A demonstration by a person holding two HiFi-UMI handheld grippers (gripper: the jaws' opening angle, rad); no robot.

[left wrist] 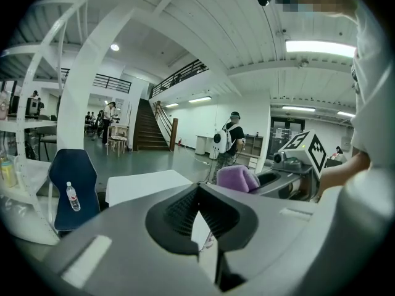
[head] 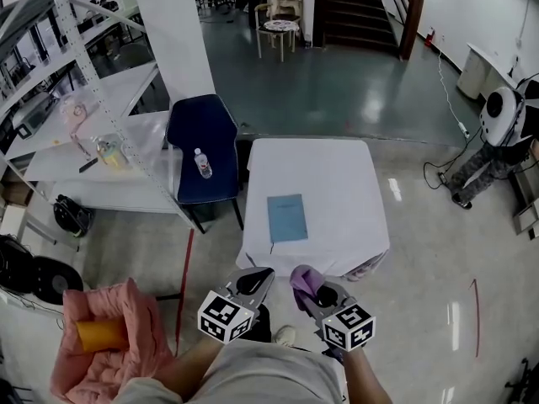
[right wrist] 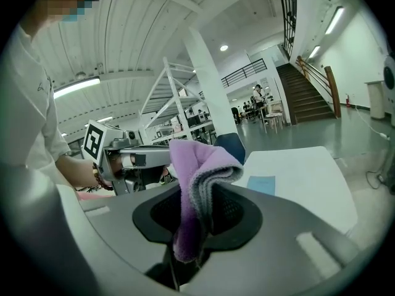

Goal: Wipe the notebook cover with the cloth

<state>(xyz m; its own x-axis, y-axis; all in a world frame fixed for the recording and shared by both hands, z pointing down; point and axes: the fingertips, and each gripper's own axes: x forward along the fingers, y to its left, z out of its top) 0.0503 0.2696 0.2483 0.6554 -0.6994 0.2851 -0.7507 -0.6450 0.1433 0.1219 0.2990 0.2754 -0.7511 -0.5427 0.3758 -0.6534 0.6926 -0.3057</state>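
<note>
- The right gripper (right wrist: 197,209) view shows its jaws pinching a folded purple cloth (right wrist: 199,165), which sticks up above the tips. In the head view that cloth (head: 302,278) is only a small tuft.
- The left gripper (left wrist: 199,203) view shows its jaws pressed together at the tips, with nothing between them.
- The head view has both grippers low in the frame, side by side and apart: left (head: 255,280), right (head: 310,289).
- The blue notebook (head: 287,217) lies flat on a white table (head: 337,171), at 12 o'clock from the grippers and clear of them. The right gripper view catches it (right wrist: 261,184) at 2 o'clock; the left gripper view does not show it.
- A navy chair (head: 202,137) stands at the table's 9 o'clock, with a water bottle (head: 203,163) on its seat.
- A pink padded bundle (head: 118,326) lies on the floor at 7 o'clock.
- The floor is glossy; a staircase (head: 358,7) rises at 1 o'clock.
- Only the left gripper view shows a person with a backpack (left wrist: 231,142) beyond the table.
</note>
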